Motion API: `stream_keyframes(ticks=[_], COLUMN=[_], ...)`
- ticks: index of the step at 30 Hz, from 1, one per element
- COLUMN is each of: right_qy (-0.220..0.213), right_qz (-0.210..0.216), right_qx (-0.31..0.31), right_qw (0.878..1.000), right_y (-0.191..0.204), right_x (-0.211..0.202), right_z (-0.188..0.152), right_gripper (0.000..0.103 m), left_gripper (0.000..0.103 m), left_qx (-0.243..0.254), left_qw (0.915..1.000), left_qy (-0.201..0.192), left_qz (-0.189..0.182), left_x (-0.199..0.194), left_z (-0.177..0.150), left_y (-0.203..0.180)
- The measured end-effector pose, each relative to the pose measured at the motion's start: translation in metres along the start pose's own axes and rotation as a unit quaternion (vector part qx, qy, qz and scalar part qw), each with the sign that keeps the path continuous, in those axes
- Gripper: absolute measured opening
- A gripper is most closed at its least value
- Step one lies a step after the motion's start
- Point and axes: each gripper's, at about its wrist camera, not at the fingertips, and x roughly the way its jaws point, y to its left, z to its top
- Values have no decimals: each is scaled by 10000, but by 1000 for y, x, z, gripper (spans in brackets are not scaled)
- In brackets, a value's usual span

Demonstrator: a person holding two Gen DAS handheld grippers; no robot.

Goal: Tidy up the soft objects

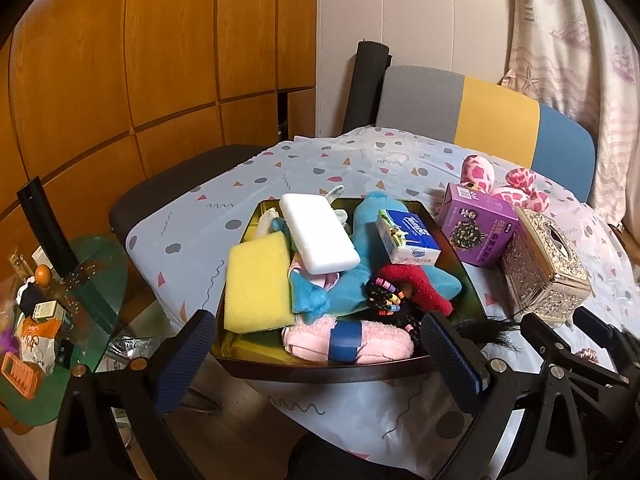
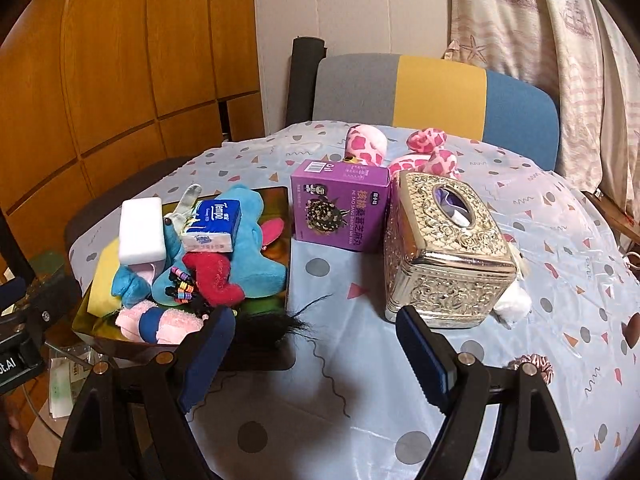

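Both grippers wide, nothing held: left gripper (image 1: 320,344) at bottom centre over tray (image 1: 320,372) heaped w/ soft stuff, yellow sponge (image 1: 256,284) mid-left; right gripper (image 2: 316,356) bottom centre. Further back, pink plush (image 2: 366,146) upper centre.

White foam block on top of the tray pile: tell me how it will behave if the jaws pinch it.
The white foam block looks spongy, so it would likely dent under pressure. It seems light for its size. It lies loosely across the blue plush toy, so a push would probably slide it off.
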Motion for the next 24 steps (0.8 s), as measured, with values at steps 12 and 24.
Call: stream_keyframes(ticks=[12, 24], right_qy=[6, -24], right_qz=[-10, -35], right_qx=[15, 2], right_qw=[10000, 10000], right_y=[0, 1], right_x=[-2, -5], right_z=[0, 0], right_gripper=[84, 84], left_gripper=[103, 103], left_qx=[-66, -73], left_qw=[9999, 9999], left_qy=[114, 116], left_qz=[-1, 9], left_x=[3, 3], left_z=[-2, -2], left_y=[5, 6])
